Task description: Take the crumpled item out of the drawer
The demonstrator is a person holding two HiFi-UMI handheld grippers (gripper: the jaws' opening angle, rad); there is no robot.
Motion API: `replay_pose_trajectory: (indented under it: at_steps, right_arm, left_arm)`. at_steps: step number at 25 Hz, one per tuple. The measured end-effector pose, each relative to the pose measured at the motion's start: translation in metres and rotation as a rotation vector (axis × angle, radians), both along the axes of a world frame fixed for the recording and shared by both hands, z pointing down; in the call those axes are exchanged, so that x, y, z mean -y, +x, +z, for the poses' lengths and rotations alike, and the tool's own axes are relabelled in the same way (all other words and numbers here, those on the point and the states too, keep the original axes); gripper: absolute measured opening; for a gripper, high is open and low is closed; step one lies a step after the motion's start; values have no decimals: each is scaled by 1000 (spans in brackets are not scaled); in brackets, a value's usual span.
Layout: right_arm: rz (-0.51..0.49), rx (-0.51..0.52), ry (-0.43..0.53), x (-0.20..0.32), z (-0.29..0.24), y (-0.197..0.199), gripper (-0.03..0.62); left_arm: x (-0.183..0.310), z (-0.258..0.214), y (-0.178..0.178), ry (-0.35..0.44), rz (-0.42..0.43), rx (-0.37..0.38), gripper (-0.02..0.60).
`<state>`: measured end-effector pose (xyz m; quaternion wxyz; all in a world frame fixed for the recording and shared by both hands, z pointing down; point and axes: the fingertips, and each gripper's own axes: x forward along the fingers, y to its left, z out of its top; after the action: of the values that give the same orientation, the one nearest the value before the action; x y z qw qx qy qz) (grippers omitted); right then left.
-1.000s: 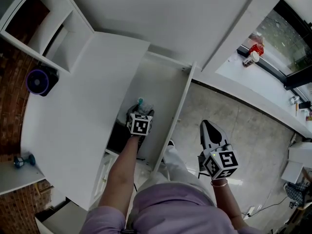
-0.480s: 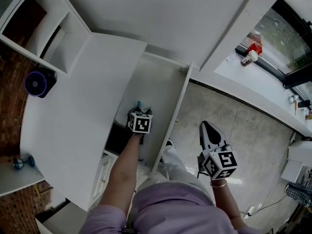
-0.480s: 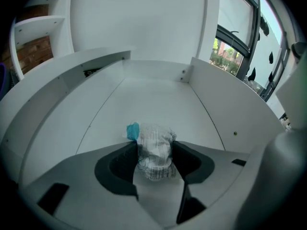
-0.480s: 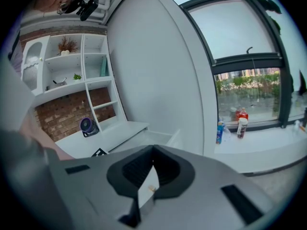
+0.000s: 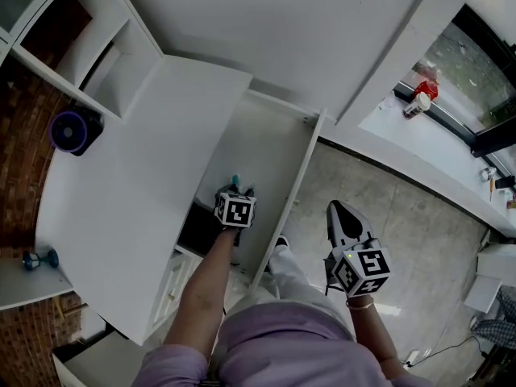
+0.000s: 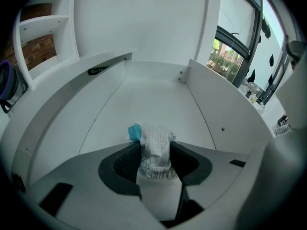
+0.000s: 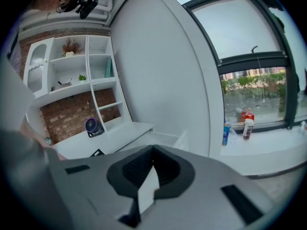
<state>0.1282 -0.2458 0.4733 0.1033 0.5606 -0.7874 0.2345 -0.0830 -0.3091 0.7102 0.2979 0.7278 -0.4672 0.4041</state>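
Note:
The crumpled item (image 6: 154, 152), white printed wrapper with a teal bit (image 6: 135, 131) at its left, lies on the floor of the open white drawer (image 6: 148, 97). My left gripper (image 6: 154, 146) is down in the drawer with its jaws closing. The wrapper sits between the dark pads (image 6: 128, 159), which touch it on both sides. From the head view only the teal tip (image 5: 235, 181) shows above the left gripper (image 5: 235, 198) inside the drawer (image 5: 266, 143). My right gripper (image 5: 345, 218) hangs over the floor to the drawer's right, shut and empty (image 7: 153, 150).
A white desk top (image 5: 121, 192) runs left of the drawer, with a purple fan (image 5: 69, 130) and white shelves (image 5: 97, 55) at its far end. The drawer's right wall (image 5: 294, 192) stands beside my leg. Bottles (image 5: 419, 95) stand on the windowsill.
The left gripper has sunk a little over the wrapper, so less of it shows in the head view. The right gripper has hardly moved.

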Motion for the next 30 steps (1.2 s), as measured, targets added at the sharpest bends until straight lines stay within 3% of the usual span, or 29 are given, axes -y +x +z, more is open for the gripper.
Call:
replay_pose_trajectory:
  at_steps: [12, 20, 30]
  right_arm:
    - [-44, 18, 21, -12, -7, -23, 5]
    - [-58, 35, 33, -26, -11, -39, 3]
    - [-94, 30, 67, -41, -23, -57, 4]
  left_arm:
    - [-20, -62, -8, 114, -74, -123, 181]
    - [-31, -107, -16, 228, -72, -144, 181]
    - [-51, -171, -18, 355, -92, -240, 179]
